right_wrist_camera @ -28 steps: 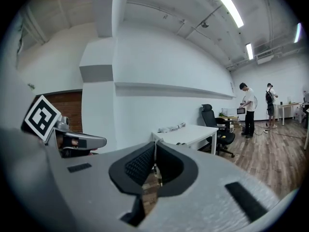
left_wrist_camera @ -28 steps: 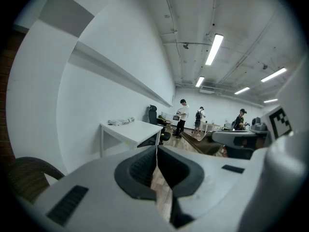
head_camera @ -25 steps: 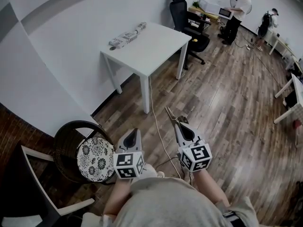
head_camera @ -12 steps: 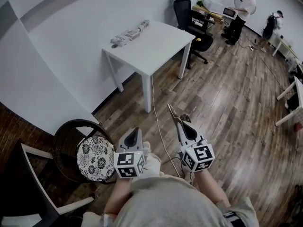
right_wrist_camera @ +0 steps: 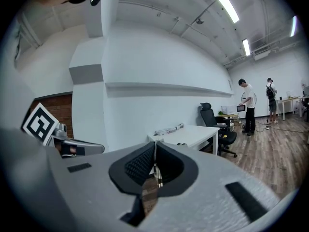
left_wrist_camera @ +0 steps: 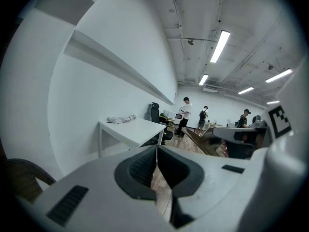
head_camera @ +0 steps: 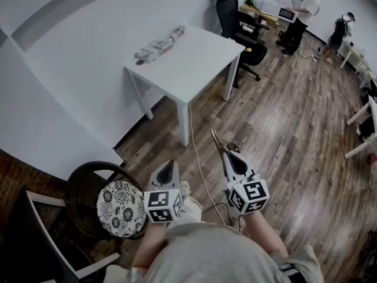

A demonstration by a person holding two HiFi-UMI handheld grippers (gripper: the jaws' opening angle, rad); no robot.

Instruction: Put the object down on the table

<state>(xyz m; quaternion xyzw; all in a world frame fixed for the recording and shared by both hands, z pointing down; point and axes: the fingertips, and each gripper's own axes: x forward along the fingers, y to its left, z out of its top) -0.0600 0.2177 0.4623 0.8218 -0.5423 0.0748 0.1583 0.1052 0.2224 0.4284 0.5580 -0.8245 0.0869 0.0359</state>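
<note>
My right gripper (head_camera: pixel 227 155) is shut on a thin rod-like object (head_camera: pixel 216 140) that sticks out ahead of its tips over the wooden floor. The right gripper view shows the object as a slim metallic piece (right_wrist_camera: pixel 156 172) pinched between the dark pads (right_wrist_camera: pixel 140 166). My left gripper (head_camera: pixel 168 166) is held beside it, shut with nothing in it; its pads (left_wrist_camera: pixel 145 168) meet. The white table (head_camera: pixel 194 63) stands ahead against the wall, well away from both grippers, and also shows as the table (right_wrist_camera: pixel 193 134) and the table (left_wrist_camera: pixel 137 129).
Flat packets (head_camera: pixel 159 43) lie at the table's far wall-side edge. A black office chair (head_camera: pixel 235 22) stands behind the table. A wicker chair with a patterned cushion (head_camera: pixel 121 200) is at my left. A cable (head_camera: pixel 197 155) runs across the floor. People (head_camera: pixel 303 7) stand far off.
The view has shifted a little: the table and the wicker chair sit slightly differently in the picture. Both grippers keep their places and stay shut.
</note>
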